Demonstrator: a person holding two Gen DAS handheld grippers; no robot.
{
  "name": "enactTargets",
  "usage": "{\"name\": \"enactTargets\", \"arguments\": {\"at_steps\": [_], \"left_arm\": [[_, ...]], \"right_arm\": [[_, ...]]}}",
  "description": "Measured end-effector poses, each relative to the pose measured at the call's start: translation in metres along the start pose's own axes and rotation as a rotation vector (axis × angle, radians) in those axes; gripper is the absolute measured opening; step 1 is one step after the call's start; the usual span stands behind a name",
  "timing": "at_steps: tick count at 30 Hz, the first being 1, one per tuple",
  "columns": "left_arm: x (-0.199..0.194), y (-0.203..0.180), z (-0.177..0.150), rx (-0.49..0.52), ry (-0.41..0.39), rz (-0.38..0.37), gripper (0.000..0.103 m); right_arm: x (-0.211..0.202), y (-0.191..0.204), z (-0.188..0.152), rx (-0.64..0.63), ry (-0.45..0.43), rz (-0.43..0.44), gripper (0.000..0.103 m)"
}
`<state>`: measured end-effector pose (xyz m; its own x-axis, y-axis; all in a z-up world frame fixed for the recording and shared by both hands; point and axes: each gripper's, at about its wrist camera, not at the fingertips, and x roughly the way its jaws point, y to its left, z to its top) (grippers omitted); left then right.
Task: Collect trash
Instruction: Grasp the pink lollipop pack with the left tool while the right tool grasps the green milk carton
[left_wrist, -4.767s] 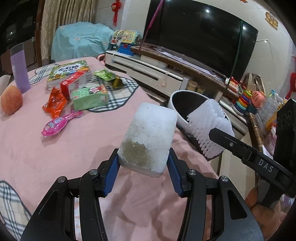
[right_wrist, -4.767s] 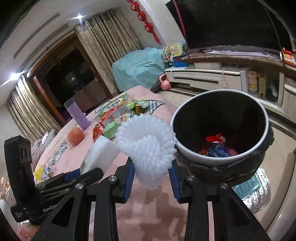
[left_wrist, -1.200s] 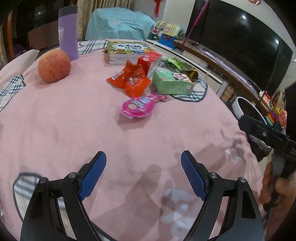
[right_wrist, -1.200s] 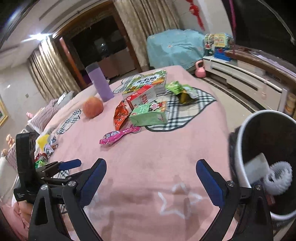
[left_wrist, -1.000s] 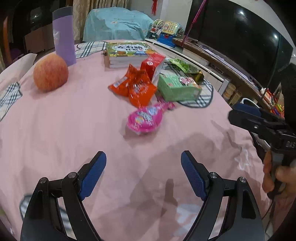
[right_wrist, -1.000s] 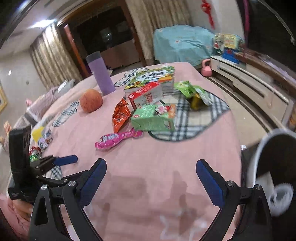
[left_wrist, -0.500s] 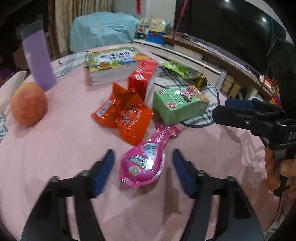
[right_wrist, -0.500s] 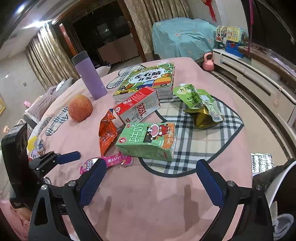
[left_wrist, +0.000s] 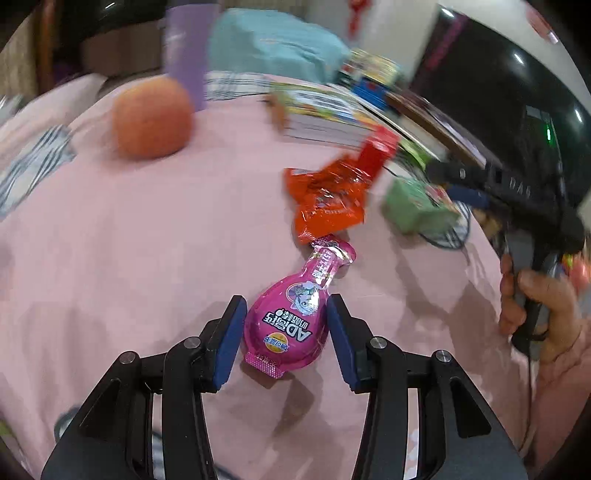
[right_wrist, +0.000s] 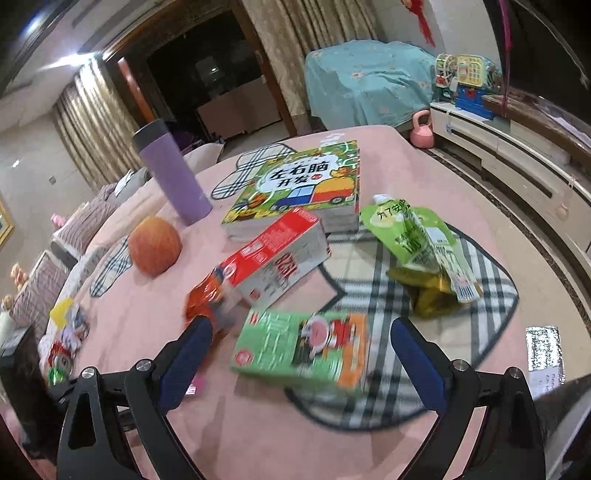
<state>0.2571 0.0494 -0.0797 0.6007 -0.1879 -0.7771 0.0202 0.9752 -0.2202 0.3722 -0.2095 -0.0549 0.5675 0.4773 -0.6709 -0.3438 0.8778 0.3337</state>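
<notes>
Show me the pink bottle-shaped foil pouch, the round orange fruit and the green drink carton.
pink foil pouch (left_wrist: 286, 325), left wrist view, bulb
orange fruit (right_wrist: 155, 251), right wrist view, middle
green carton (right_wrist: 301, 347), right wrist view, top face

On the pink tablecloth lie two drink cartons, one red-and-white and one green. Also one orange foil wrapper, one pink bottle-shaped pouch and one green spouted pouch. One round orange fruit, one purple cylindrical tumbler and one colourful picture book complete the count.

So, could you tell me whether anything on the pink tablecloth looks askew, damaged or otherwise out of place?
Yes: the red carton and green carton lie tipped on their sides, and the orange wrapper and green pouch are crumpled. No spill shows. The peach, purple bottle and book look orderly.
</notes>
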Motion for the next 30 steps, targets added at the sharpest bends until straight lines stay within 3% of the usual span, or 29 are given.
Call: {"name": "enactTargets", "arguments": {"at_steps": [2,4,8,13,15,17,19,22,29,30], "left_arm": [[-0.002,0.004,-0.004,-0.017,-0.004,0.014,0.045],[-0.002,0.005,-0.006,-0.024,-0.004,0.015,0.045],[-0.001,0.005,-0.006,-0.037,-0.009,0.018,0.045],[-0.003,0.007,-0.007,-0.04,-0.004,0.008,0.045],[-0.004,0.009,-0.008,-0.04,0.001,0.005,0.045],[-0.007,0.01,-0.008,-0.038,0.002,-0.001,0.045],[-0.011,0.012,-0.008,-0.034,-0.007,0.0,0.045],[-0.009,0.012,-0.007,-0.032,-0.01,-0.005,0.046],[-0.003,-0.001,-0.006,0.038,0.013,-0.002,0.06],[-0.003,-0.002,-0.006,0.047,0.014,-0.003,0.061]], "right_arm": [[0.007,-0.001,-0.002,0.01,0.027,0.023,0.078],[0.011,-0.001,-0.008,0.022,0.065,0.012,0.042],[-0.008,0.003,-0.034,0.059,0.107,0.057,0.032],[-0.036,0.021,-0.071,0.051,0.18,0.135,0.033],[-0.047,0.031,-0.076,-0.008,0.161,0.108,0.035],[-0.053,0.038,-0.074,-0.074,0.13,0.062,0.05],[-0.056,0.043,-0.069,-0.13,0.101,0.026,0.075],[-0.054,0.047,-0.058,-0.194,0.056,0.026,0.086],[-0.015,0.049,-0.053,-0.216,0.108,0.05,0.084],[-0.015,0.049,-0.056,-0.215,0.108,0.056,0.072]]}}
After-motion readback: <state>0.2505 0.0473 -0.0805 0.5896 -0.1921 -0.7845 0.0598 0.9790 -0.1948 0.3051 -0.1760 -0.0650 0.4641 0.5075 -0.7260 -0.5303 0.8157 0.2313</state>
